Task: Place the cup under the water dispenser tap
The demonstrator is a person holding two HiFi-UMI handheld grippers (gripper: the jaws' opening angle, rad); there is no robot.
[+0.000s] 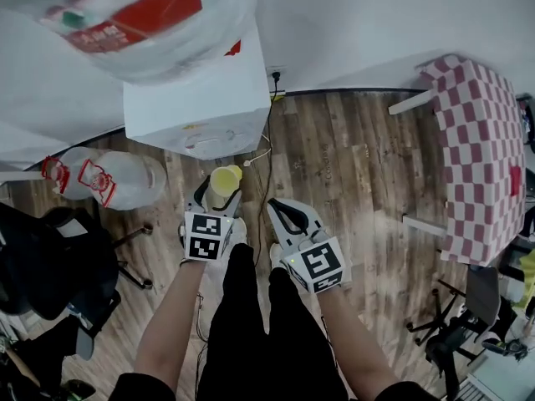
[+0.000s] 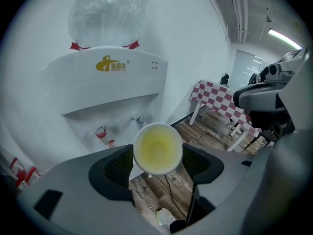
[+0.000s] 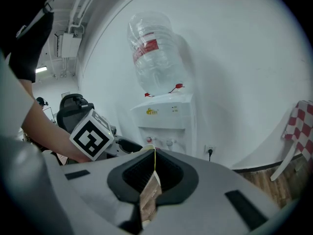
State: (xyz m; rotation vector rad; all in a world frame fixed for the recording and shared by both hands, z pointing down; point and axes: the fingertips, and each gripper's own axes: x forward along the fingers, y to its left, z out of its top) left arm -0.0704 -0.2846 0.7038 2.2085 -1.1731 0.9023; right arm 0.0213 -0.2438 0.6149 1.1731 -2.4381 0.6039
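A pale yellow paper cup (image 1: 224,182) sits between the jaws of my left gripper (image 1: 219,194), which is shut on it. In the left gripper view the cup (image 2: 157,149) shows its empty mouth, with a dark pad pressed on each side. The white water dispenser (image 1: 196,98) stands just beyond, a big bottle on top. Its red tap (image 2: 100,132) and grey tap (image 2: 139,117) hang in a recess above and behind the cup. My right gripper (image 1: 280,211) hovers beside the left one. Its jaws stand together with only a thin slit between them (image 3: 155,153) and nothing held.
A spare water bottle (image 1: 109,178) lies on the wooden floor left of the dispenser. A red-checked table (image 1: 476,157) stands at the right, a black office chair (image 1: 50,266) at the left. A cable runs from the wall socket (image 1: 275,78). The person's black-trousered legs are below.
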